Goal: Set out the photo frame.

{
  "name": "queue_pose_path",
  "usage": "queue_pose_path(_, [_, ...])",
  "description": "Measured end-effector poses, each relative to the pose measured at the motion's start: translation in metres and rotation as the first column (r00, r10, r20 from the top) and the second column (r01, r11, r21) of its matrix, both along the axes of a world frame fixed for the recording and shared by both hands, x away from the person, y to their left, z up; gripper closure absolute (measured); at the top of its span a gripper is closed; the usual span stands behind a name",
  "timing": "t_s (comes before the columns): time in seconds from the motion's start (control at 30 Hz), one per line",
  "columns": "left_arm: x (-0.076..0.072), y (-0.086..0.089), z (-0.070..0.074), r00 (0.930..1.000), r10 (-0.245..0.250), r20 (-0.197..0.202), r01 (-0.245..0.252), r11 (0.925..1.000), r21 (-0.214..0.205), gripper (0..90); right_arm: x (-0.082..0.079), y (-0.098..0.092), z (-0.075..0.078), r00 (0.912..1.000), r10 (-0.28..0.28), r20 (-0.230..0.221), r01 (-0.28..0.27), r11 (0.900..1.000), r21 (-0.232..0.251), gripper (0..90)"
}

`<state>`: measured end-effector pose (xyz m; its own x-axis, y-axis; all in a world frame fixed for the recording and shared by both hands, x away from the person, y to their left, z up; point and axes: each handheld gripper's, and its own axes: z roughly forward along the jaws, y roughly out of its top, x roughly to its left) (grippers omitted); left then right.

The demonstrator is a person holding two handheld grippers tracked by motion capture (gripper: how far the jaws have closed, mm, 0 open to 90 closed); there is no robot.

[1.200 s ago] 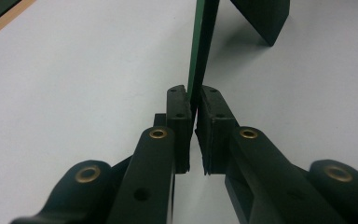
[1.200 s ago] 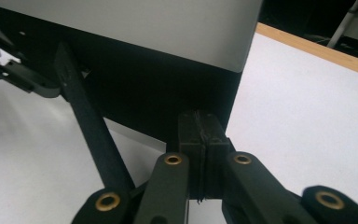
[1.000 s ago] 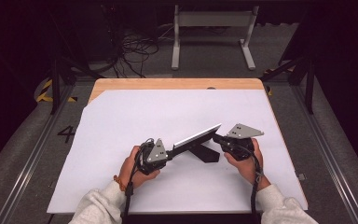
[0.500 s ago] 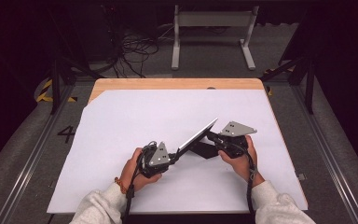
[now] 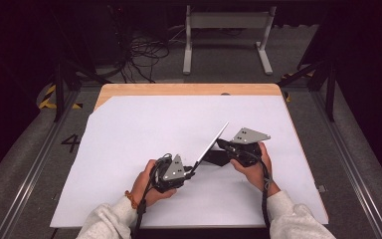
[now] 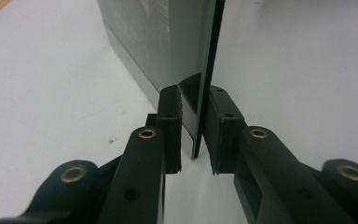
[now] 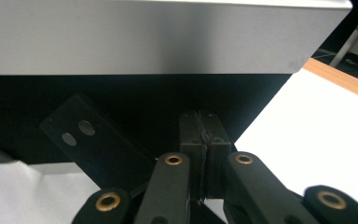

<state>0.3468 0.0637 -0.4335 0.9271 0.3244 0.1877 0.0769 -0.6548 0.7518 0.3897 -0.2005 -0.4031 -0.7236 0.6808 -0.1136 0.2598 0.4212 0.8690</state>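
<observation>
A thin silver laptop lid [image 5: 213,143] stands tilted up from its black base [image 5: 215,159] near the table's front middle. My left gripper [image 5: 193,171] is at the lid's free edge. In the left gripper view that lid edge [image 6: 204,93] runs between the pads [image 6: 170,116]. The jaws have just been opening, and a gap shows between the left pad and the panel. My right gripper [image 5: 223,148] reaches the black base from the right. Its pads [image 7: 199,135] are pressed together with nothing between them, under the silver lid [image 7: 158,37].
A white sheet [image 5: 144,129] covers the wooden table [image 5: 189,89]. The laptop sits near the front edge, with bare sheet behind and to both sides. A white metal stand [image 5: 226,35] and cables [image 5: 144,50] lie on the floor beyond the table.
The lid has tipped up steeper, its far corner higher than before. Both hands have shifted only slightly, the right one a little to the left.
</observation>
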Motion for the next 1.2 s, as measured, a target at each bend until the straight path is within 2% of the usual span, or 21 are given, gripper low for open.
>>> queue_pose_path(0.17, [-0.0003, -0.0029, 0.0007, 0.9998, -0.018, 0.007, 0.018, 0.9998, 0.000, 75.7, 0.0001, 0.0037, -0.0001, 0.9999, 0.012, 0.002, -0.012, 0.9999, -0.004, 89.8])
queue_pose_path(0.73, [-0.0045, -0.0092, 0.0011, 0.9983, -0.058, -0.007, 0.058, 0.9982, -0.011, 73.7, 0.0021, 0.0029, 0.0000, 0.9998, 0.017, -0.006, -0.017, 0.9997, 0.016, 89.6])
queue_pose_path(0.83, [-0.0060, -0.0100, 0.0014, 0.9977, -0.067, 0.010, 0.067, 0.9978, 0.000, 73.8, 0.0022, 0.0022, 0.0017, 0.9996, 0.027, -0.008, -0.027, 0.9993, 0.026, 89.1])
queue_pose_path(0.97, [-0.0055, -0.0085, 0.0004, 0.9969, -0.078, 0.009, 0.078, 0.9970, 0.002, 75.2, -0.0004, 0.0003, 0.0044, 0.9991, 0.042, -0.002, -0.042, 0.9986, 0.034, 87.4])
queue_pose_path(1.07, [-0.0065, -0.0074, -0.0003, 0.9961, -0.085, 0.021, 0.085, 0.9962, 0.016, 77.1, -0.0028, -0.0014, 0.0058, 0.9992, 0.040, 0.003, -0.040, 0.9987, 0.033, 85.9])
queue_pose_path(1.2, [-0.0067, -0.0059, -0.0008, 0.9956, -0.092, 0.018, 0.091, 0.9956, 0.018, 79.2, -0.0058, -0.0051, 0.0080, 0.9993, 0.037, 0.009, -0.037, 0.9990, 0.024, 84.0])
